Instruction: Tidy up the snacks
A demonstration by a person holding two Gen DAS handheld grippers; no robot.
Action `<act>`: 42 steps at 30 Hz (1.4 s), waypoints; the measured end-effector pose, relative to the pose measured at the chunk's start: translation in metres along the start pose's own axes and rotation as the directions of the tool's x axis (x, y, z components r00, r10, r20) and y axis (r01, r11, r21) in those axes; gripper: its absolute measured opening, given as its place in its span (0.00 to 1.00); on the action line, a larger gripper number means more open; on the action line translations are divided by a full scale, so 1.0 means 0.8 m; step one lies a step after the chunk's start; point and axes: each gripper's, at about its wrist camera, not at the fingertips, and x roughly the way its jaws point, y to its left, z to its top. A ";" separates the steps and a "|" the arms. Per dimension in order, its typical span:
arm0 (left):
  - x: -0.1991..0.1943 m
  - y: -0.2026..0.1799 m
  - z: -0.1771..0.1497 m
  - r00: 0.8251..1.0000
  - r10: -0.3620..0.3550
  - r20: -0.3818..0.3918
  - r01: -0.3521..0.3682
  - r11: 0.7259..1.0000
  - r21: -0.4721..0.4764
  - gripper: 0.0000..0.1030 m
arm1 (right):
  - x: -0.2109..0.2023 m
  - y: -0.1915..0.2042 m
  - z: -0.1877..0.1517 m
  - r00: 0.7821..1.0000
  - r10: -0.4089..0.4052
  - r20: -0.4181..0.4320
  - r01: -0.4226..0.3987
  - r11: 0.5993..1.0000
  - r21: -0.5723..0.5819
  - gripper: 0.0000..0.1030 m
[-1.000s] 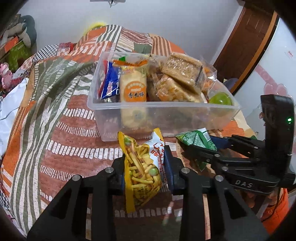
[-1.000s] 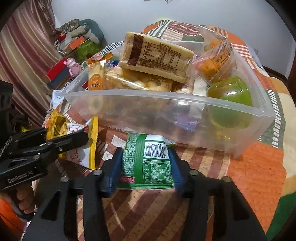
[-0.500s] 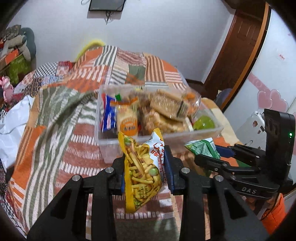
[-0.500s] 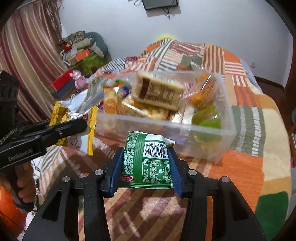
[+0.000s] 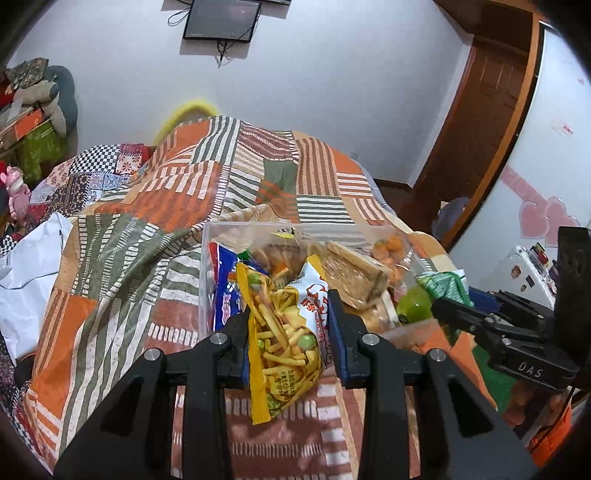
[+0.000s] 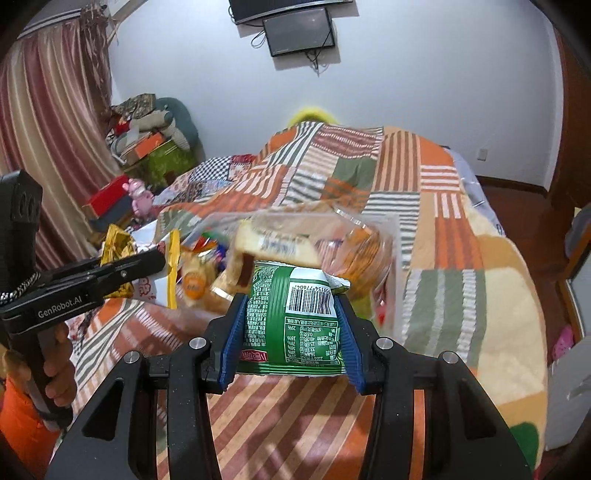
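Both hand-held grippers rising since earlier frame; left hand-held gripper (image 5: 288, 343) clamping yellow fries bag (image 5: 284, 332), right hand-held gripper (image 6: 291, 328) clamping green packet (image 6: 295, 321), clear snack bin (image 5: 207, 266) lying ahead, below.

Much of the clear bin's load sits behind the two held packets.

In the left wrist view, the yellow fries packet (image 5: 286, 334) covers the near wall of the clear bin (image 5: 207, 258), and the wall screen (image 5: 221, 18) is cut by the top edge. In the right wrist view, the green packet (image 6: 295, 317) hides the bin's front, the snacks behind it are smeared by blur, and the hand (image 6: 55, 373) is partly off the left edge.
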 end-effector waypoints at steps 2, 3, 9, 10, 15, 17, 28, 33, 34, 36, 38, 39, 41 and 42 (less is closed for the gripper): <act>0.009 0.002 0.003 1.000 0.011 0.000 -0.011 1.000 0.003 0.32 | 0.005 -0.004 0.004 1.000 -0.010 0.003 0.010 1.000 0.006 0.42; 0.013 0.003 0.004 1.000 0.016 -0.001 -0.016 1.000 0.005 0.32 | 0.010 -0.007 0.007 1.000 -0.015 0.004 0.015 1.000 0.011 0.42; 0.042 0.012 0.009 0.999 0.032 -0.023 -0.032 0.999 -0.003 0.32 | 0.029 -0.013 0.014 0.999 -0.052 0.004 0.052 0.999 0.011 0.42; 0.046 0.013 0.010 0.999 0.034 -0.025 -0.034 0.999 -0.005 0.32 | 0.032 -0.013 0.015 0.998 -0.057 0.002 0.057 0.998 0.009 0.42; 0.055 0.009 0.011 0.999 0.051 -0.011 -0.051 0.999 0.013 0.33 | 0.045 -0.014 0.012 0.997 -0.080 -0.021 0.080 0.997 0.001 0.43; 0.056 0.006 0.010 0.998 0.062 -0.007 -0.061 0.998 0.028 0.35 | 0.045 -0.014 0.011 0.997 -0.078 -0.028 0.078 0.997 0.001 0.43; 0.039 0.007 0.004 0.998 0.069 0.001 -0.069 0.997 0.024 0.59 | 0.017 -0.014 0.016 0.998 -0.062 -0.004 0.062 0.998 0.001 0.62; 0.008 0.001 0.007 0.998 0.060 0.037 -0.060 0.998 0.022 0.59 | -0.012 -0.012 0.022 0.998 -0.053 0.037 0.052 0.999 0.004 0.62; -0.001 -0.001 0.008 0.997 0.059 0.048 -0.060 0.998 0.022 0.60 | -0.020 -0.010 0.024 0.997 -0.051 0.052 0.051 0.999 0.006 0.62; -0.020 -0.006 0.011 0.995 0.058 0.076 -0.060 0.998 0.025 0.61 | -0.039 -0.006 0.028 0.996 -0.041 0.080 0.041 0.999 0.004 0.62; -0.040 -0.012 0.015 0.992 0.056 0.109 -0.060 0.998 0.033 0.62 | -0.059 0.001 0.031 0.993 -0.036 0.112 0.037 0.999 -0.003 0.62; -0.050 -0.016 0.016 0.991 0.055 0.125 -0.060 0.997 0.038 0.63 | -0.069 0.005 0.033 0.991 -0.037 0.130 0.039 0.999 -0.009 0.62; -0.074 -0.025 0.018 0.985 0.054 0.165 -0.063 0.997 0.052 0.65 | -0.088 0.014 0.036 0.986 -0.039 0.163 0.043 0.999 -0.022 0.62; -0.085 -0.030 0.019 0.982 0.053 0.183 -0.065 0.996 0.059 0.67 | -0.098 0.020 0.036 0.983 -0.040 0.179 0.045 0.999 -0.026 0.62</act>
